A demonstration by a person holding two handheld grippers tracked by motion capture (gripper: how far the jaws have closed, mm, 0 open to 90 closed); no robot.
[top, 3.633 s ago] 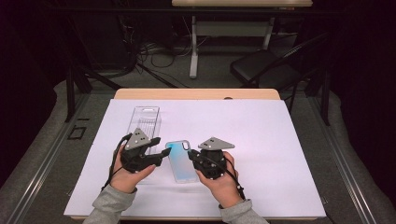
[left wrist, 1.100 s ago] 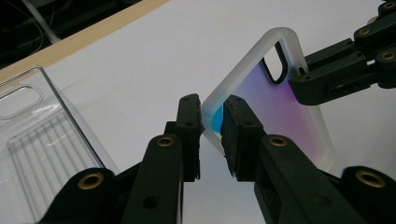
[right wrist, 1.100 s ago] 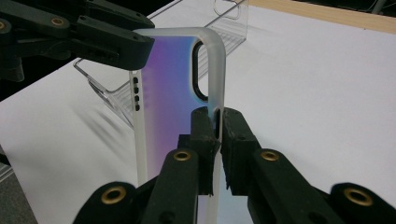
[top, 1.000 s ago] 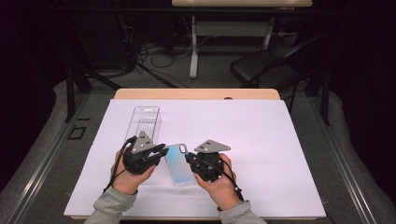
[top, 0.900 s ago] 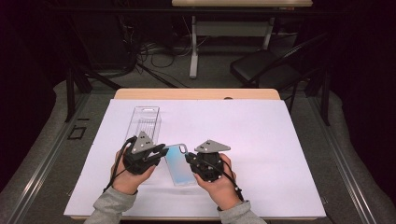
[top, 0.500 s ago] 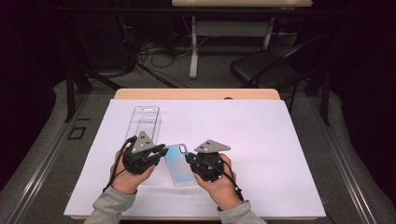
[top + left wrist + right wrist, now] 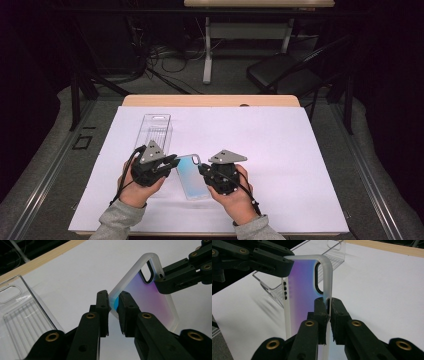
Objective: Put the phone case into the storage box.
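Frosted, bendy plastic with a blue-to-purple sheen: the case sits at lower centre of the high view, low over the tabletop. It looks light and slick, so I pinch only its rims: my left tongs clenched on one edge, my right tongs on the other, below the camera cutout. Upper left, the clear box appears empty.
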